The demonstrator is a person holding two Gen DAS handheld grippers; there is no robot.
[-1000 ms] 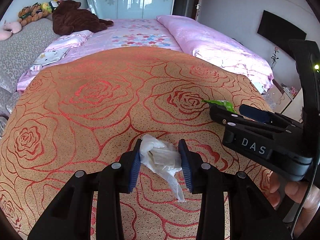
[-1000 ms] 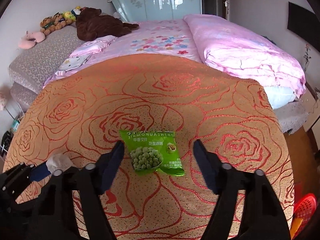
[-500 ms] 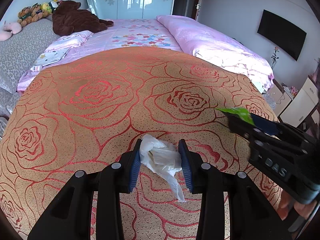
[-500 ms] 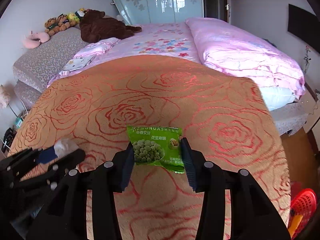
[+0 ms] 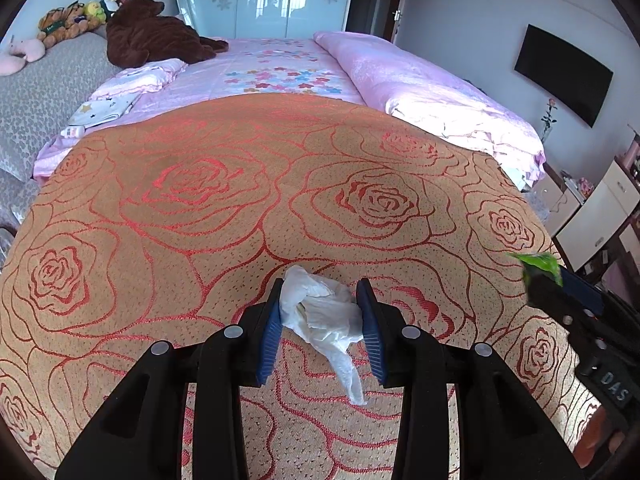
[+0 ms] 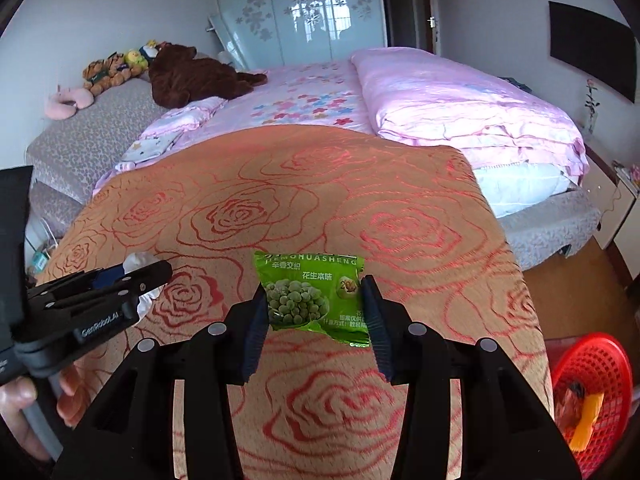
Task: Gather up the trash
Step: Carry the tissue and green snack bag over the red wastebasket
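Note:
In the left wrist view my left gripper (image 5: 320, 312) is shut on a crumpled white tissue (image 5: 320, 316), whose tail hangs down over the orange rose-patterned bedspread (image 5: 240, 200). In the right wrist view my right gripper (image 6: 314, 308) is shut on a green snack packet (image 6: 310, 296) printed with peas, held above the bedspread (image 6: 360, 216). The left gripper (image 6: 132, 280) with its tissue (image 6: 138, 260) shows at the left of that view. The right gripper (image 5: 560, 288) with the packet's green edge (image 5: 540, 262) sits at the right edge of the left wrist view.
A red mesh basket (image 6: 588, 384) with trash inside stands on the floor at the lower right. Pink bedding (image 6: 460, 100) and plush toys (image 6: 192, 72) lie at the far end. A hand (image 6: 24, 400) grips the left tool. White cabinets (image 5: 592, 216) stand on the right.
The right gripper closed on the green packet, lifted it off the bedspread and moved right and back. The left gripper stayed still, holding the tissue.

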